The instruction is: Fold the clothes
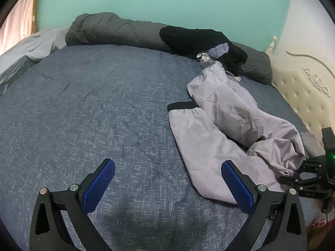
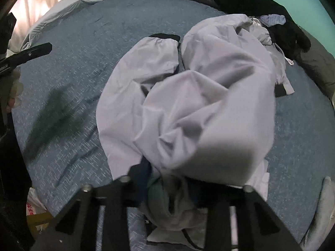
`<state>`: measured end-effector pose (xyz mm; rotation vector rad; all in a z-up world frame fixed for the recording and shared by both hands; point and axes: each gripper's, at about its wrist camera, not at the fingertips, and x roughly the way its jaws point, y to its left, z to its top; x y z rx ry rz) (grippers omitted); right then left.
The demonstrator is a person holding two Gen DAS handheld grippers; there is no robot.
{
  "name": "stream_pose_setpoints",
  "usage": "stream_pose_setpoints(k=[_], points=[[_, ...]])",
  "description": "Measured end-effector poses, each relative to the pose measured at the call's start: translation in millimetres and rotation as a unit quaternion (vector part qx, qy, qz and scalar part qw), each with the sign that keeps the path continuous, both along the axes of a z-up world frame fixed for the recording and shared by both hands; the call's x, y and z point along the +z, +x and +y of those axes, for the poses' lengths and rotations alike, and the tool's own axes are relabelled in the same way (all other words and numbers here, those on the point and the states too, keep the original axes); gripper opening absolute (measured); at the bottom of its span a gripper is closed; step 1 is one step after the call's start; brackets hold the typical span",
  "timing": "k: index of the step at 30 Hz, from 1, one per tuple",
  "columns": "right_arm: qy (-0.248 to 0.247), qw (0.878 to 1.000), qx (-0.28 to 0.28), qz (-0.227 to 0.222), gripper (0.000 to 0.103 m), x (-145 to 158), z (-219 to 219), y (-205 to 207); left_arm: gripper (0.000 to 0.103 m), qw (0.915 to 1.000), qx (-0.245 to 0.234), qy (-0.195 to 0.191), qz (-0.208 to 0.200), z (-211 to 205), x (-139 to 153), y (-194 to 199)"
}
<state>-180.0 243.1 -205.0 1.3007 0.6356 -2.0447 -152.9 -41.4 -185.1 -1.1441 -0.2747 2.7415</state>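
A pale lilac-grey garment (image 1: pixel 226 113) with black cuffs lies crumpled on the right side of the blue bedspread (image 1: pixel 94 104). One sleeve or leg stretches out flat towards the middle. In the left wrist view my left gripper (image 1: pixel 167 164) hovers open over the bedspread. Its right blue pad sits above the garment's near edge, and nothing is between the pads. My right gripper (image 1: pixel 301 173) reaches in from the far right at the garment's bunched end. Seen from the right wrist, that gripper (image 2: pixel 169 186) is shut on a wad of the garment (image 2: pixel 188 96), and folds of cloth hide one finger.
A rolled dark grey duvet (image 1: pixel 108 29) and a black garment (image 1: pixel 194 39) lie along the far edge by the turquoise wall. A cream tufted headboard (image 1: pixel 303 96) stands at the right. A light grey sheet (image 1: pixel 25 50) lies far left. A plastic bag (image 2: pixel 33 207) sits beside the bed.
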Motion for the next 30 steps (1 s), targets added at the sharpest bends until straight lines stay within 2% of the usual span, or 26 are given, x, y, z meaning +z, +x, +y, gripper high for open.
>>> stream_pose_setpoints(k=[3,5,9,10,12,18,20,23,25,27,30], points=[[-0.016,1.000,-0.010,0.018,0.015,10,18,1,0.103,1.0000,0.001,-0.001,-0.001,0,-1,-1],[-0.052,0.998,-0.032,0.026,0.013,23,42,-2,0.103,1.0000,0.000,-0.001,0.000,-1,-1,-2],[-0.160,0.981,-0.110,0.032,0.011,54,113,-15,0.103,0.9999,0.012,0.010,0.001,-7,2,-4],[-0.170,0.975,-0.136,0.032,0.010,57,131,-22,0.103,0.9998,0.015,0.013,0.000,-8,2,-5],[-0.188,0.964,-0.188,0.032,0.006,60,166,-36,0.103,0.9998,0.017,0.014,-0.002,-7,3,-6],[-0.158,0.942,-0.294,0.041,0.005,54,229,-66,0.103,1.0000,0.006,0.002,0.004,3,10,-3],[-0.166,0.943,-0.284,0.046,0.007,59,228,-63,0.103,1.0000,0.003,0.002,0.004,5,12,-3],[-0.157,0.947,-0.268,0.082,0.010,78,204,-46,0.103,1.0000,0.001,0.001,0.004,7,14,-3],[-0.161,0.952,-0.239,0.105,0.015,94,186,-32,0.103,1.0000,-0.001,0.000,0.004,8,16,-3],[-0.152,0.957,-0.205,0.136,0.025,109,173,-19,0.103,1.0000,-0.002,-0.002,0.006,8,17,-2],[-0.136,0.955,-0.193,0.179,0.025,128,162,-5,0.103,1.0000,0.000,-0.003,0.007,6,19,-1]])
